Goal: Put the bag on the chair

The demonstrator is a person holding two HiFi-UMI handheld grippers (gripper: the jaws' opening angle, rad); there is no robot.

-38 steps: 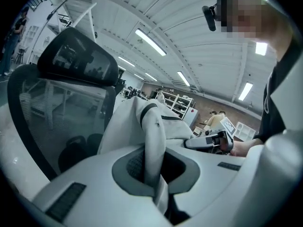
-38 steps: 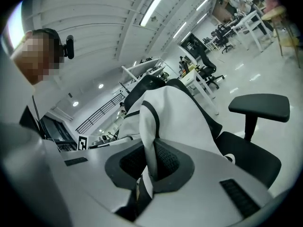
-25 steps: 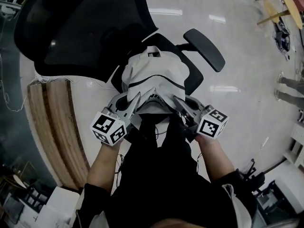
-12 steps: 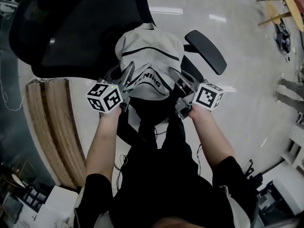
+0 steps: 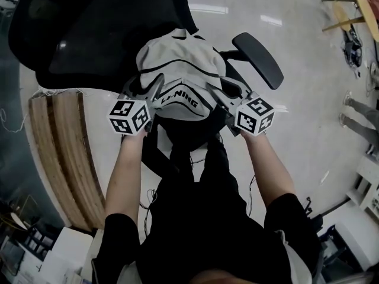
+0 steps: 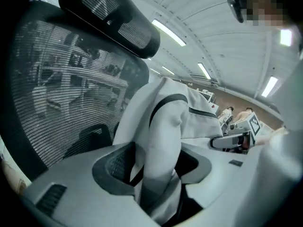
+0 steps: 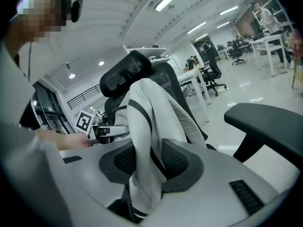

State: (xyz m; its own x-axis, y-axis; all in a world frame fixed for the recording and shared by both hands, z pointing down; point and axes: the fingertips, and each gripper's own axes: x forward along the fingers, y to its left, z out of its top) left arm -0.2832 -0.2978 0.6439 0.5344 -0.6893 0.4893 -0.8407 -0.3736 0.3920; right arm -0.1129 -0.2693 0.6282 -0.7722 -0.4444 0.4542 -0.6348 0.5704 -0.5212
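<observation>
A light grey bag (image 5: 180, 70) with black stripes and lettering stands upright on the black office chair (image 5: 100, 34), in front of its mesh backrest. My left gripper (image 5: 151, 90) is at the bag's left side and my right gripper (image 5: 228, 94) at its right side. In the left gripper view a fold of the bag (image 6: 165, 122) hangs between the jaws of the left gripper (image 6: 156, 169), which are opening, with dark gaps beside the cloth. In the right gripper view, the right gripper (image 7: 144, 162) is opening too, with a fold of the bag (image 7: 147, 112) loose between its pads.
The chair's right armrest (image 5: 256, 58) juts out beside the bag and fills the right of the right gripper view (image 7: 270, 122). Wooden boards (image 5: 65, 152) lie on the glossy floor at left. A person's legs (image 5: 355, 108) stand at the right edge. Desks (image 7: 265, 41) stand far behind.
Both grippers have carried the bag forward onto the chair, toward the backrest. The bag now stands with its lettering facing up, and the jaws have loosened round the cloth.
</observation>
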